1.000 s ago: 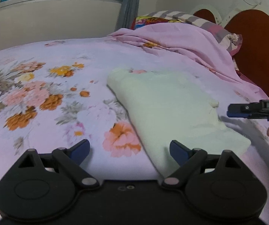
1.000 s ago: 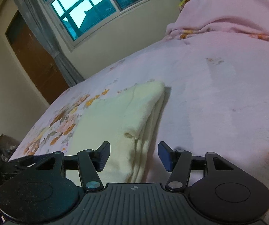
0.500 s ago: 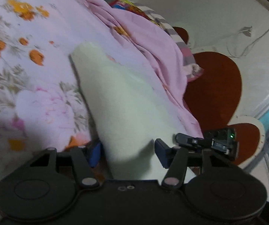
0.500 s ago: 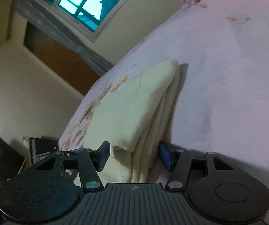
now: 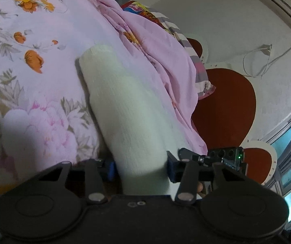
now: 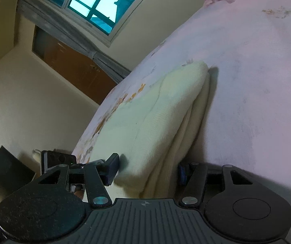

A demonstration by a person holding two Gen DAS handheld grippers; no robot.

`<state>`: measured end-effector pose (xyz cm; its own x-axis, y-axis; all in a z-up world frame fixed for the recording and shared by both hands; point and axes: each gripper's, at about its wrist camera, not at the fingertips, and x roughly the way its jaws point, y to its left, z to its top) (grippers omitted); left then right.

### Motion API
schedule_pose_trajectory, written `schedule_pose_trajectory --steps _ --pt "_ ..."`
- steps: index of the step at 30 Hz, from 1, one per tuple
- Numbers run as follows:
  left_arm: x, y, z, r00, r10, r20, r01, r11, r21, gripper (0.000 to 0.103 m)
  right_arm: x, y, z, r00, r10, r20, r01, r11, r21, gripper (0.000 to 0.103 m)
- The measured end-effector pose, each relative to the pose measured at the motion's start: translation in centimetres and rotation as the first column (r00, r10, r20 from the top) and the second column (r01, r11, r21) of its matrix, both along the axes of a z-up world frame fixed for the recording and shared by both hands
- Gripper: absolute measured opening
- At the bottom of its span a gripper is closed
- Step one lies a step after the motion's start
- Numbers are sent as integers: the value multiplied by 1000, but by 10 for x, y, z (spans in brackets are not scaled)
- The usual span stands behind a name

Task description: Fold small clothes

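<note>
A folded cream knit garment lies on the floral pink bedsheet. My left gripper is open, its two blue-padded fingers on either side of the garment's near end. The garment also shows in the right wrist view, folded in several layers. My right gripper is open and straddles the garment's near corner, one finger above the top layer and one at the sheet. The right gripper shows in the left wrist view just beyond the garment.
A crumpled pink blanket and striped pillow lie at the head of the bed by a red-brown headboard. A window, grey curtain and brown door stand beyond the bed. A dark device sits past the bed edge.
Both grippers have moved in onto the garment's near end and tilted, so the cloth now sits between their fingers. The garment itself has not visibly moved.
</note>
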<state>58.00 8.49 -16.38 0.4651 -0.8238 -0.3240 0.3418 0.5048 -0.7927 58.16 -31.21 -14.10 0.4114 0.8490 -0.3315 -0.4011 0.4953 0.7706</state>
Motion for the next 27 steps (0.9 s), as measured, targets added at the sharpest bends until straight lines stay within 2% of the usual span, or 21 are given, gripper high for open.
schedule_pose_trajectory --steps 2,5,6,8,10,12,15,19,22,24,27 --pt "-6 1 1 1000 16 13 -16 999 28 43 -2 7 5 1000 -8 29 10 999 -48 56" --pt "-16 -11 15 997 51 65 -61 987 152 36 -12 22 19 995 -49 90 64 984 -167 37" --pt "-22 -15 22 994 67 85 -82 980 182 34 -18 24 26 992 -60 108 79 980 -181 31" --pt "-39 -20 44 986 77 149 -111 965 238 32 -39 32 50 980 -62 187 102 972 -211 29" --pt "-64 -24 73 967 68 244 -137 951 276 32 -65 38 78 962 -48 267 106 972 -209 29" --pt "-100 -23 109 936 70 345 -176 942 286 32 -103 43 115 925 -29 378 122 966 -226 29" --pt "-170 -20 163 873 68 483 -232 928 290 32 -166 37 163 879 -22 477 128 973 -192 29" --pt "-279 -12 225 818 56 572 -264 920 288 32 -256 32 218 838 0 546 96 984 -148 29" --pt "-358 -9 254 799 25 601 -260 916 307 32 -336 29 245 809 39 587 54 989 -140 29" --pt "-397 -9 263 804 13 595 -246 918 312 32 -379 33 254 789 74 610 25 988 -151 29" --pt "-437 -4 266 811 16 585 -246 916 317 33 -418 53 260 783 103 614 -7 988 -157 29"
